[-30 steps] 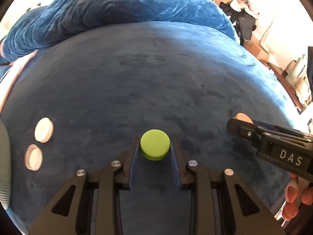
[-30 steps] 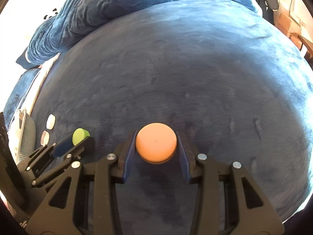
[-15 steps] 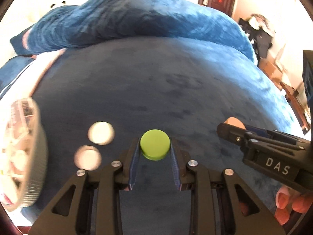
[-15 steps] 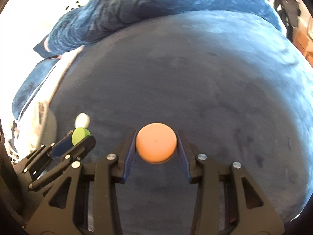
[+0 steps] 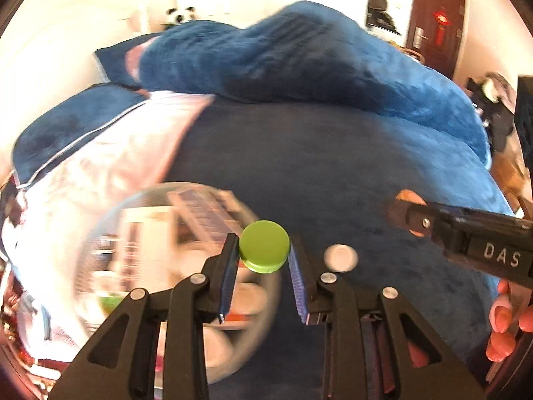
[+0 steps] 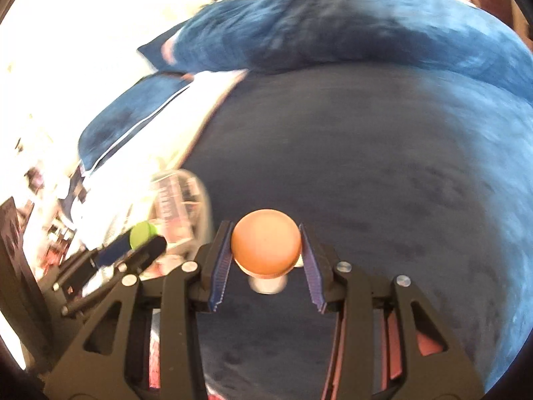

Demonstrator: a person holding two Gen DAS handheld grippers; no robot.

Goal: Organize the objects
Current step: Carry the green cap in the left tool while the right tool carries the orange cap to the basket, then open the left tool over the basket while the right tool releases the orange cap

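My left gripper (image 5: 263, 250) is shut on a green round cap (image 5: 264, 245) and holds it over the right rim of a clear round container (image 5: 110, 220) with several items inside. My right gripper (image 6: 266, 245) is shut on an orange round cap (image 6: 266, 241) above the dark blue bed (image 6: 383, 173). The right gripper also shows at the right of the left wrist view (image 5: 408, 213). The left gripper with the green cap shows in the right wrist view (image 6: 143, 233). A white disc (image 5: 340, 257) lies on the bed right of the left fingers; another white disc (image 6: 266, 285) lies under the orange cap.
A crumpled blue blanket (image 5: 299, 60) lies along the far side of the bed. Pillows (image 5: 73, 123) and a pale sheet (image 5: 110, 153) are at the left. The clear container (image 6: 181, 200) sits at the bed's left edge. Furniture and a door (image 5: 433, 23) stand beyond.
Both grippers have swung left with their caps. The clear container has come under the left gripper, and the white discs have shifted right in view.
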